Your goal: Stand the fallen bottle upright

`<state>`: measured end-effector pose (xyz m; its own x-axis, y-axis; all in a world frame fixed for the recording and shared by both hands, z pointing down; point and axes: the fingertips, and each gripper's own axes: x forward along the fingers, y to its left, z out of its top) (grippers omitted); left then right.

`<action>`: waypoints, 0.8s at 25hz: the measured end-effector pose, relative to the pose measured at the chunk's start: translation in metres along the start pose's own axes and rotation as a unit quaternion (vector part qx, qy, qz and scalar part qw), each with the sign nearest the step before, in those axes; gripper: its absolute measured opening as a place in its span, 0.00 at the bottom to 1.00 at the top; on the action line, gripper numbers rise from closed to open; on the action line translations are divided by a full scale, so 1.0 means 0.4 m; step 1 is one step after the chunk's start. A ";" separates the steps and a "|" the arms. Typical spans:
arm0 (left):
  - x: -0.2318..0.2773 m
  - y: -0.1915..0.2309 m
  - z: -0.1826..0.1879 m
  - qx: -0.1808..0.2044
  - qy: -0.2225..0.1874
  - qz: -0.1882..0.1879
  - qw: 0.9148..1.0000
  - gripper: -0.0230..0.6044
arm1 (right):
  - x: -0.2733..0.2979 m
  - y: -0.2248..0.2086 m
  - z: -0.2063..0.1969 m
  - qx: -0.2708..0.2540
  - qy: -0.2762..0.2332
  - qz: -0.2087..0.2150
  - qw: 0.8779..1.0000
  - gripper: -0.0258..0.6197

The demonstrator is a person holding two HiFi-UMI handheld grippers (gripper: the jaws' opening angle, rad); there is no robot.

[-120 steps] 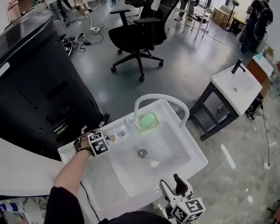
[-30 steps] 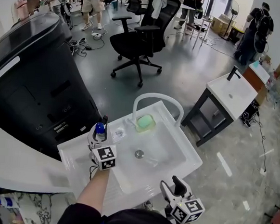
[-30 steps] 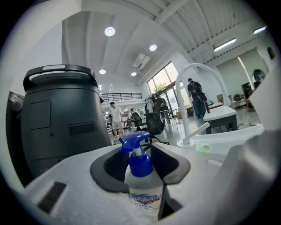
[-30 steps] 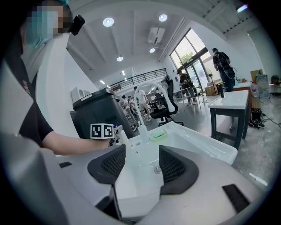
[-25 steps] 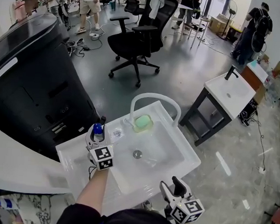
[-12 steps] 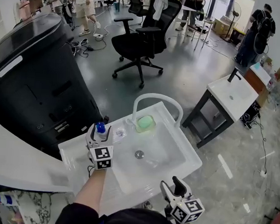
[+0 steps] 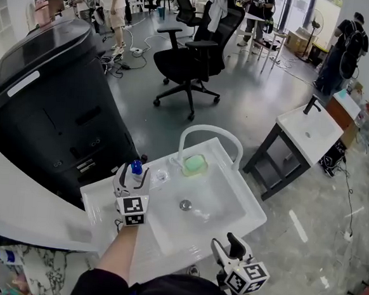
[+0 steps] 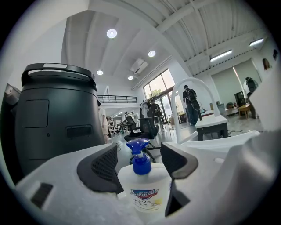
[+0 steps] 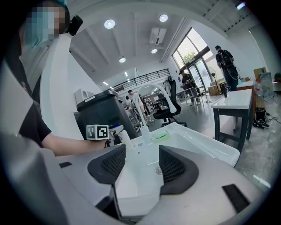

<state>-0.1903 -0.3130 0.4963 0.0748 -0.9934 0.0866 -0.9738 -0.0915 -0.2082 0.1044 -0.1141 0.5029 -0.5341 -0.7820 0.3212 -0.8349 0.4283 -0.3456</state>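
Earlier lying flat on the washbasin (image 7: pixel 100 204) ledge, now standing upright there, left of centre in the head view: hand-soap pump bottle (image 7: pixel 135 170), blue pump up. Left claw (image 7: pixel 132 179) opening, clenched on it a second ago, bottle between the pads. Right claw (image 7: pixel 228 244) released and empty, lower right, unmoved.

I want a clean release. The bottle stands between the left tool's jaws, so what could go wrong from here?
1. The left tool has its jaws opening with the bottle upright between them and close to both. Pulling back crooked could clip the bottle and tip it over.
2. The bottle stands on the sink ledge beside the basin, so a knock might send it in.
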 end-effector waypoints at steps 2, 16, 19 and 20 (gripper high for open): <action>-0.024 0.004 0.008 0.002 -0.003 -0.002 1.000 0.53 | 0.005 0.005 0.001 -0.003 0.000 0.009 1.000 0.41; -0.327 0.006 0.027 -0.028 -0.001 0.005 1.000 0.52 | 0.052 0.109 -0.021 -0.038 0.034 0.125 0.991 0.41; -0.392 -0.007 0.023 -0.040 0.006 0.001 0.999 0.46 | 0.057 0.131 -0.027 -0.051 0.040 0.147 0.987 0.39; -0.414 -0.014 0.024 -0.046 0.006 -0.001 0.999 0.42 | 0.057 0.137 -0.028 -0.056 0.041 0.152 0.986 0.39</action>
<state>-0.1952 -0.1485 0.4740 0.0740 -0.9923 0.0993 -0.9893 -0.0856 -0.1179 0.0449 -0.1035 0.5012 -0.7673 -0.5727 0.2887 -0.6413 0.6885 -0.3386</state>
